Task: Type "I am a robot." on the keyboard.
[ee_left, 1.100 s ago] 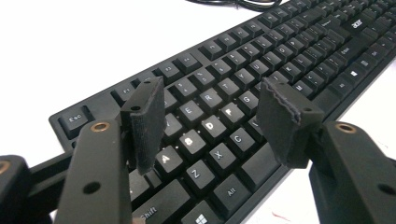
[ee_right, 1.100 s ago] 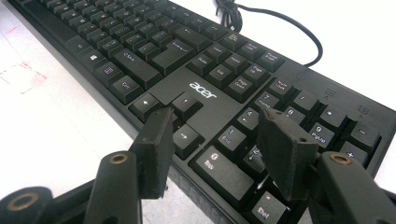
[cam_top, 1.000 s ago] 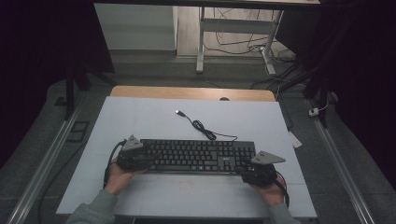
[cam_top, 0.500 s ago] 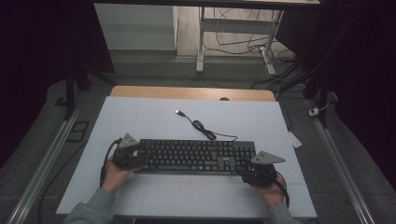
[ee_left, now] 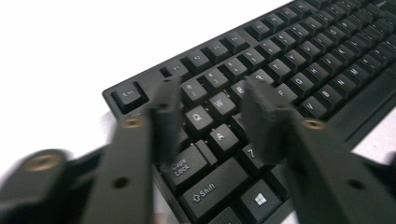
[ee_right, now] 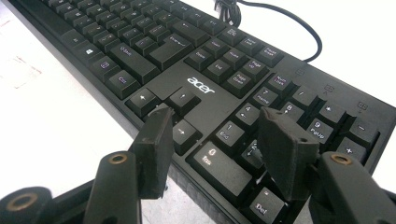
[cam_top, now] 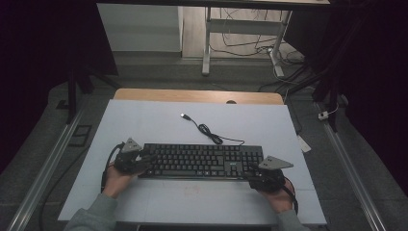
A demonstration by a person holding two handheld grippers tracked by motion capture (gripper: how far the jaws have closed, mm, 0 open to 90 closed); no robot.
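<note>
The counter [cam_top: 144, 120] carries a black keyboard [cam_top: 202, 161] in the lower middle of the high view: rigid, light, long, best held at both ends. The left hand-held gripper [cam_top: 144, 160], jaws just closing, and the right hand-held gripper [cam_top: 254, 174] both straddle its ends unclenched.

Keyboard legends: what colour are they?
White on the black plastic keyboard with black keys; clearest in the right gripper view.
</note>
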